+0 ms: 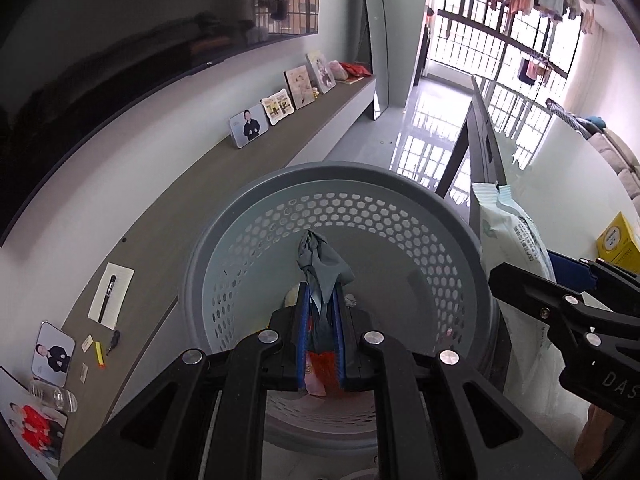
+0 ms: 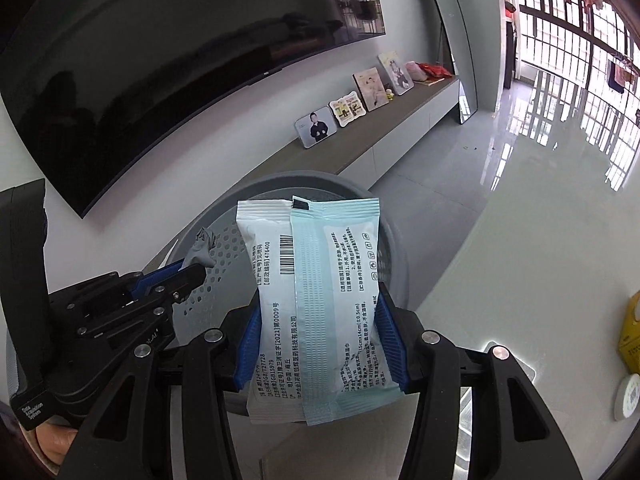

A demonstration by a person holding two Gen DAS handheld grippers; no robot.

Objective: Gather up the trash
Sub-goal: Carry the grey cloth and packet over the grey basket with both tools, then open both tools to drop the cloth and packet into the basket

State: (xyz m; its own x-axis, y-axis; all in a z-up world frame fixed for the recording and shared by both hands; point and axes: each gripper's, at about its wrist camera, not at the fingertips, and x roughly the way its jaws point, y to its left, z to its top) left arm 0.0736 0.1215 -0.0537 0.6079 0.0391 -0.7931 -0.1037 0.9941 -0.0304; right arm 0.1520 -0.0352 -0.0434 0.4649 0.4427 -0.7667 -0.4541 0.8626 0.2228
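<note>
My left gripper (image 1: 320,300) is shut on a crumpled grey glove (image 1: 322,268) and holds it over the open mouth of a round grey perforated bin (image 1: 400,216). Red and pink scraps (image 1: 318,372) lie at the bin's bottom. My right gripper (image 2: 318,316) is shut on a white and pale blue wet-wipe packet (image 2: 316,292), held upright above the bin's near rim (image 2: 394,264). In the right wrist view the left gripper (image 2: 192,270) shows at the left with the glove (image 2: 202,250). In the left wrist view the packet (image 1: 512,236) and right gripper (image 1: 560,276) show at the right.
A long low grey cabinet (image 1: 224,168) runs along the wall under a big TV (image 2: 160,60), with photo frames (image 1: 248,124), a pen on paper (image 1: 110,296) and small items. A white table (image 2: 540,260) lies at the right with a yellow box (image 1: 618,242) on it.
</note>
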